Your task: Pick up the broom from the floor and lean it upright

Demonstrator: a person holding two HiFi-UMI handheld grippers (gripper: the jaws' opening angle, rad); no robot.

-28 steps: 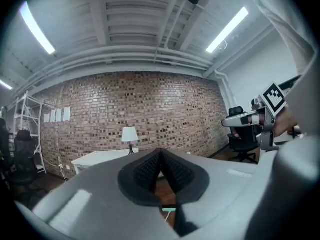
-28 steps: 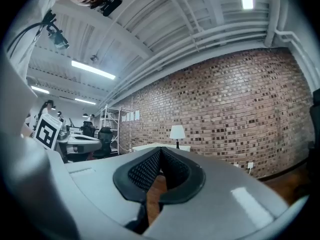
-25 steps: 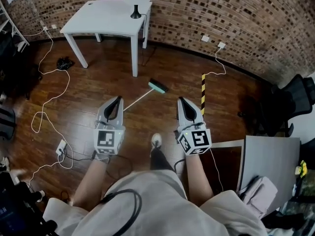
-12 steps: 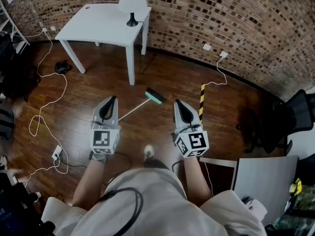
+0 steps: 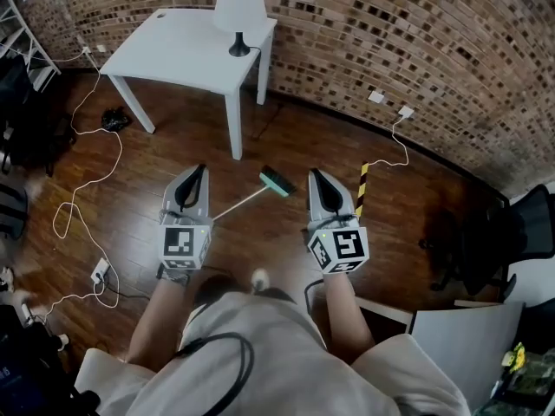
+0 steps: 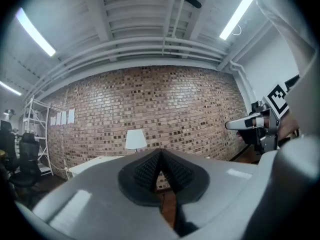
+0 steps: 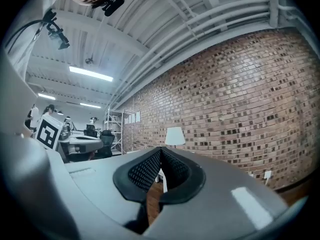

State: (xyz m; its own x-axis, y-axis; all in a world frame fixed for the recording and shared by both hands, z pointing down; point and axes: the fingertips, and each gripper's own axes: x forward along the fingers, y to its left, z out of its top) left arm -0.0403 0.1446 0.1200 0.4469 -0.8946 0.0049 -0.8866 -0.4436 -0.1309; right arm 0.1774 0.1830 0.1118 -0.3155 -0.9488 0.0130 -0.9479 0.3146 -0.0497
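Looking steeply down from head height at a dark wood floor (image 5: 329,159) beside a curving brick wall (image 5: 408,42). Much is cut off. The person's arms and lap fill the bottom edge. An office chair (image 5: 512,232), well to the right of the table, runs past the right edge. Dark gear to the left of the table is too dim to name. The lower end of the broom (image 5: 251,196) handle disappears behind the left gripper (image 5: 200,170), so its full length does not show.

Counted: one white table (image 5: 182,42); one white lamp (image 5: 238,7) standing on the table's far right corner, by the wall; one broom; two grippers; two wall sockets (image 5: 375,97) low on the brick to the table's right; one yellow-and-black striped strip (image 5: 362,185) on the floor right of the table; and loose white cables (image 5: 82,167) trailing over the floor left of the table.

The broom lies flat on the floor, just on the person's side of the table's nearest leg. It has a thin white handle and a small teal head. The head lies nearer the table, and the handle slants back toward the left gripper. From above, the head sits between the two grippers' tips.

The left gripper's fingers are pressed together, closed only on each other. The right gripper (image 5: 314,173) is the same, fingers together. Both point toward the table.
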